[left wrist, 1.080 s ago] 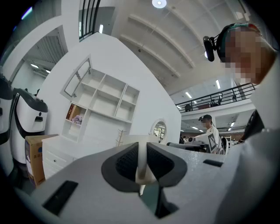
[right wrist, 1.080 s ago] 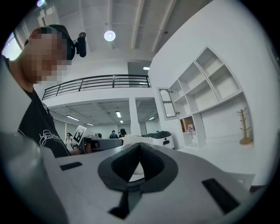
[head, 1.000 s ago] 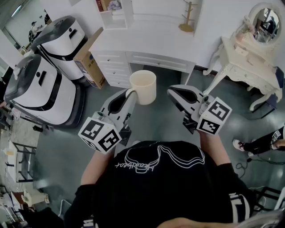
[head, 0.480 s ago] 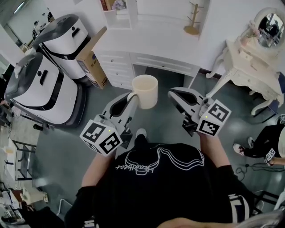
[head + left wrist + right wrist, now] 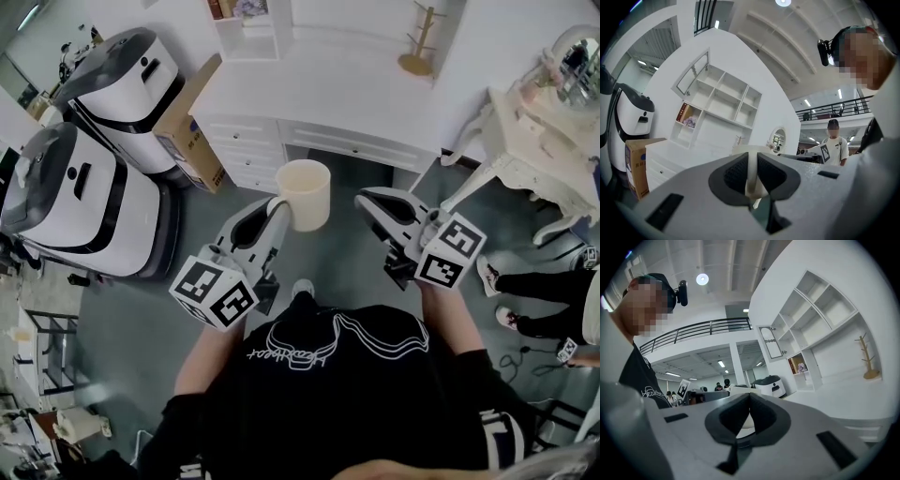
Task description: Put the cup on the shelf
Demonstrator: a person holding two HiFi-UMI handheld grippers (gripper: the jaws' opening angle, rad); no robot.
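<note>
Cream round cup (image 5: 303, 194) sits upright, pinched by its handle in the left gripper (image 5: 276, 204). The tall white shelf (image 5: 246, 33) is straight ahead (right gripper (image 5: 362, 196) closed, empty, just beside the cup).

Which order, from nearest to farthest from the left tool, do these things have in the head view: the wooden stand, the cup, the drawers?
1. Cup: its handle is clamped in the left tool, right at the tips.
2. Drawers: in the desk front, ahead of the tool, beyond the cup.
3. Wooden stand: at the back of the desk top, far to the right.
</note>
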